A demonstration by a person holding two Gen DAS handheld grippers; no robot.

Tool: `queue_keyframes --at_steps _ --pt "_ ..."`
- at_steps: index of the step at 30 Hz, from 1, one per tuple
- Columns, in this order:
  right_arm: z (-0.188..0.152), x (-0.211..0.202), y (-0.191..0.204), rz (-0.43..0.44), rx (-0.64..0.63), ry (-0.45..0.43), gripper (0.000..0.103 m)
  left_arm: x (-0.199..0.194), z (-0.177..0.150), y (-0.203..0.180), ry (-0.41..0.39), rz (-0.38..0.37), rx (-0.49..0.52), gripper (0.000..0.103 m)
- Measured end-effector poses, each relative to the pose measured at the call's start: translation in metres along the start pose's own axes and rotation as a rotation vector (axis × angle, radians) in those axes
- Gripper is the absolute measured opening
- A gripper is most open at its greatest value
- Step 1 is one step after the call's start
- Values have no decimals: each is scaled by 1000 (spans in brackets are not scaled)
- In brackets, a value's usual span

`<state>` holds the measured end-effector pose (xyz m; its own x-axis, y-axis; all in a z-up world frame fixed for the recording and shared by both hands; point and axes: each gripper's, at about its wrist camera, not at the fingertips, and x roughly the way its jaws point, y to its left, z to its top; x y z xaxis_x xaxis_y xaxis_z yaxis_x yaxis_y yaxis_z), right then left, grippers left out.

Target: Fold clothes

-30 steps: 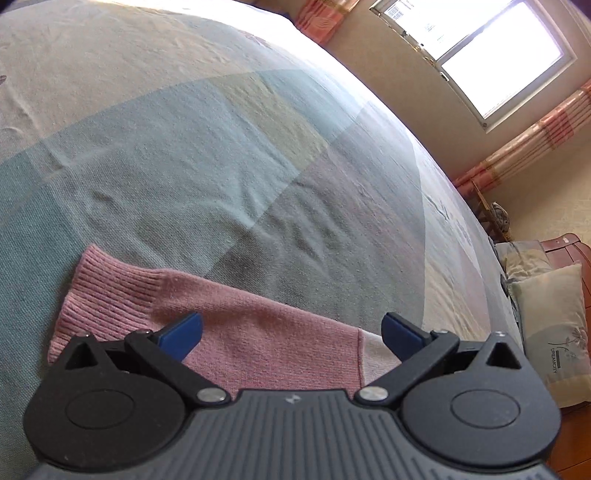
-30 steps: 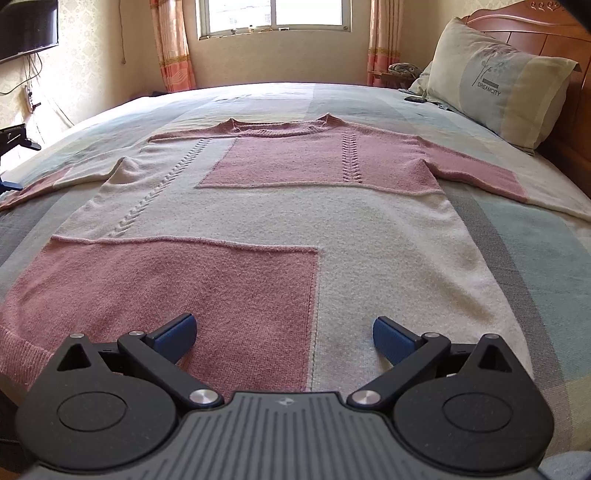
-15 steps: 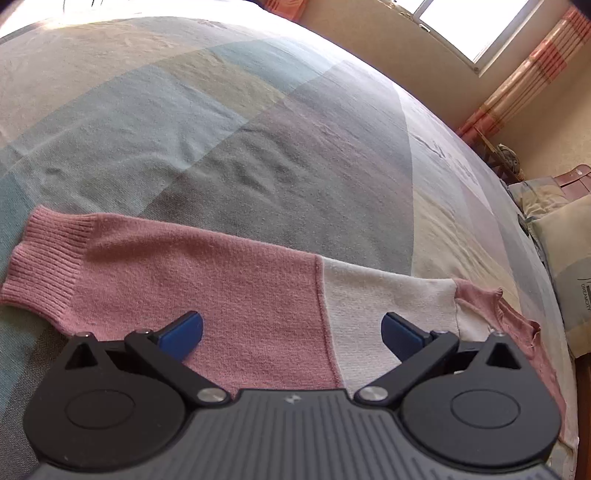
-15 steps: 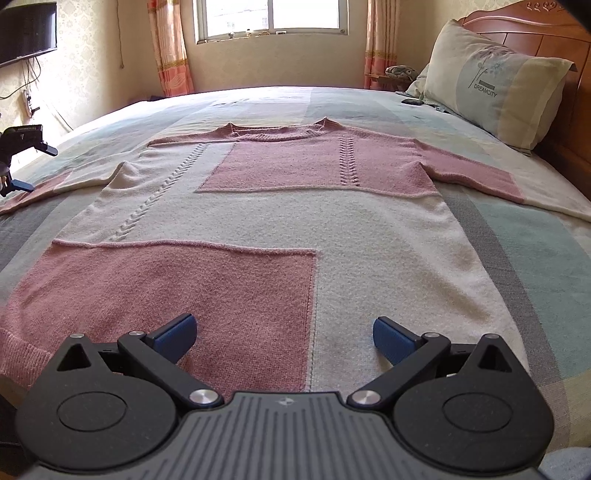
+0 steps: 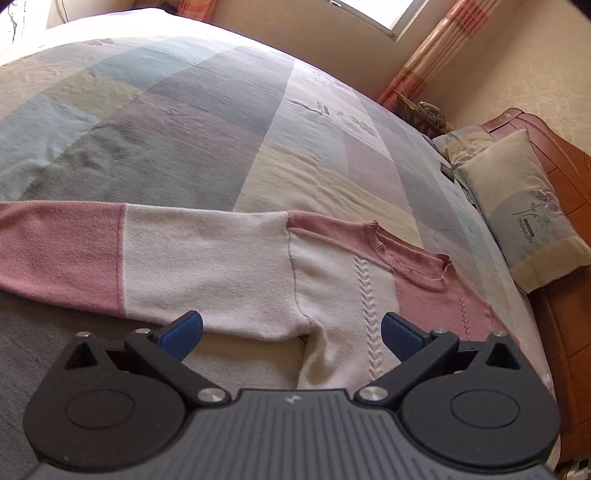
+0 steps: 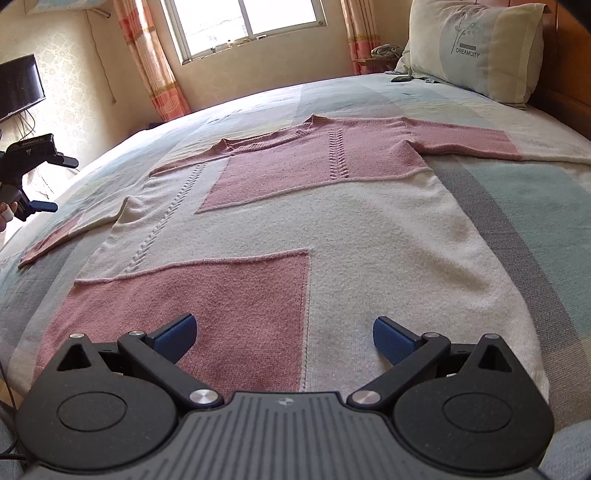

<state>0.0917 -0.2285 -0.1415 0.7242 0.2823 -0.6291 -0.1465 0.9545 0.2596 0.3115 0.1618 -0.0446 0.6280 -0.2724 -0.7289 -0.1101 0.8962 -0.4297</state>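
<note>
A pink and cream knitted sweater (image 6: 332, 218) lies flat on the bed, front up, both sleeves spread out. My right gripper (image 6: 284, 334) hovers open over its hem, nothing between the blue pads. In the left wrist view the sweater (image 5: 229, 266) shows its left sleeve, armpit and neckline. My left gripper (image 5: 291, 330) stands open just above the armpit seam, holding nothing. From the right wrist view the left gripper (image 6: 51, 184) appears at the far left, beside the bed, above the left sleeve.
A patchwork bedspread (image 6: 517, 192) covers the bed. A pillow (image 6: 476, 48) leans on the wooden headboard (image 5: 554, 166) at the right. A window (image 6: 240, 22) with curtains is behind, a dark screen (image 6: 18, 85) on the left wall, a small dark object (image 6: 400, 78) by the pillow.
My left gripper has swept along the left sleeve from the cuff toward the shoulder and armpit. My right gripper has tilted and shifted slightly over the hem. Both stay open.
</note>
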Motion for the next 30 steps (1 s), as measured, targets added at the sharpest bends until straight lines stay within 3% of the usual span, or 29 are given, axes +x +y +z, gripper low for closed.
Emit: queue_keyframes --at_steps 2,7,10,16,21,30 --pt "0 -1 -2 7 15 -2 103 17 -21 -36 74 -23 86 102" --pt "1 0 -6 8 30 -2 103 41 -65 -108 130 -46 269 102" --pt "2 0 -8 9 36 -4 103 48 -81 -127 139 -60 301 102" --pt "4 -2 -15 31 71 -6 103 49 -112 -123 129 -2 340 102" --pt "4 -3 -19 42 94 -5 103 37 -126 -101 144 3 304 102" --pt "3 -3 -18 41 91 -3 103 20 -118 -87 90 26 231 102"
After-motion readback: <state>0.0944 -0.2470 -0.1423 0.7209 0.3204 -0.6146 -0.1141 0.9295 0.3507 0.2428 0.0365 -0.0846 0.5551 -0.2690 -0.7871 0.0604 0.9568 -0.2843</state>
